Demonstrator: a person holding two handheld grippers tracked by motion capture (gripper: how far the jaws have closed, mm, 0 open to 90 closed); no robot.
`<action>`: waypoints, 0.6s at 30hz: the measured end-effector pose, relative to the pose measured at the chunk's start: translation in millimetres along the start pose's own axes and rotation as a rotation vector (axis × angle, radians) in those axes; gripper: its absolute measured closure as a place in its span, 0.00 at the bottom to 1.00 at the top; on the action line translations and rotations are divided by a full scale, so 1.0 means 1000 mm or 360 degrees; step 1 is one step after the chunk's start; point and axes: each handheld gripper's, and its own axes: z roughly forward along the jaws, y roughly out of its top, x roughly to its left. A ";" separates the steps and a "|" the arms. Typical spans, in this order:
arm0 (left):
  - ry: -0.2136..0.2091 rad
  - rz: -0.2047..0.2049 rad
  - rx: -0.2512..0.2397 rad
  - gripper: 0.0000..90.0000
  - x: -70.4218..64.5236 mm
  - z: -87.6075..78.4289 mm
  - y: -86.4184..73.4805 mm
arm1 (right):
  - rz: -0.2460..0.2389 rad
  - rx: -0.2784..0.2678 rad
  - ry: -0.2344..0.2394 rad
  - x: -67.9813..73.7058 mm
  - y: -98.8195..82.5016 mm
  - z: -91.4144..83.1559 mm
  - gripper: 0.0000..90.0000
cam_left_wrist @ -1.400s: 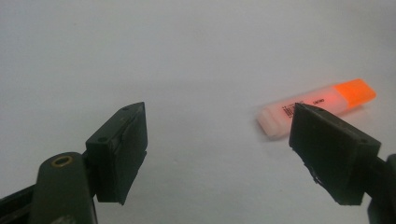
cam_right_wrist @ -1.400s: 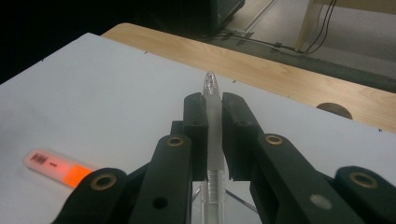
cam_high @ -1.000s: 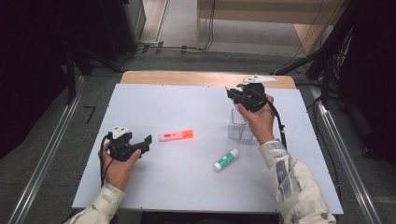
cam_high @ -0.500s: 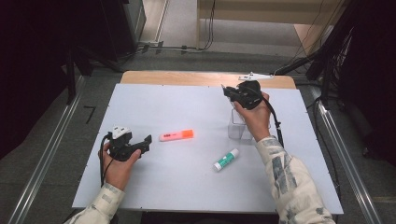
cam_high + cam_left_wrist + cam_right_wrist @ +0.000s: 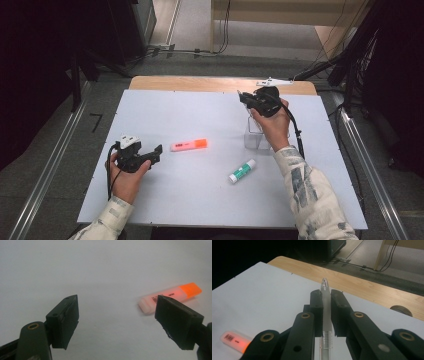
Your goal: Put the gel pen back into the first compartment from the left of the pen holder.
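One translucent pen is clamped between the two black jaws of the right gripper; in the right gripper view its clear tip is seen pointing past the jaw ends toward the far wooden edge of the table, and its barrel runs back down between the jaw arms. In the high view the right gripper is held raised over the far right part of the white tabletop, above one clear container that stands on the surface just below the right hand.

One orange highlighter with a pale body is laid flat near the middle of the tabletop, its orange cap turned to the right in the high view. One glue stick with a green cap and white body is laid on a slant nearer the person, between the highlighter and the right forearm and apart from both.

The left gripper is held low at the near left by the left hand. Its two jaws are spread wide with nothing between them, and in the left gripper view the highlighter is seen just beyond the right-hand jaw, not touched by it.

One strip of bare wood is left uncovered along the far edge of the table.
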 end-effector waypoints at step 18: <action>0.0001 0.0001 0.0001 0.23 0.000 0.000 0.000 | 0.0027 -0.0003 0.0005 -0.004 -0.005 -0.003 0.88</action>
